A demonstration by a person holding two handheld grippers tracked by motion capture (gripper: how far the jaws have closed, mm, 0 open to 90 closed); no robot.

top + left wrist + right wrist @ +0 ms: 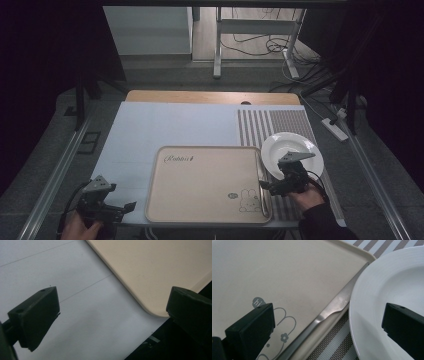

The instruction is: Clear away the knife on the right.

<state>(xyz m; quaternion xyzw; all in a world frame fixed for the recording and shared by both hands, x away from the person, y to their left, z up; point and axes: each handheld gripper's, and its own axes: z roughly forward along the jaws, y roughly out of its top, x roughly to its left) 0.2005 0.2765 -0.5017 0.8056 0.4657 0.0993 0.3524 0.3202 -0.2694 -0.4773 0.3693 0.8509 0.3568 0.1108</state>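
Both claws open; right claw [328, 325] over knife [332, 308].

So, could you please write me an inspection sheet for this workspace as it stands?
Surface: white mat over a wooden table, striped placemat at right.
Job's things: beige tray; metal knife along the tray's right rim; white plate on the placemat.
Clutter: nothing seen.
Grippers: left gripper open, off the tray's near left corner; right gripper open above the knife, holding nothing.
Cables: one trails from each gripper; loose wires on the floor.
Surroundings: dark room, table legs behind.
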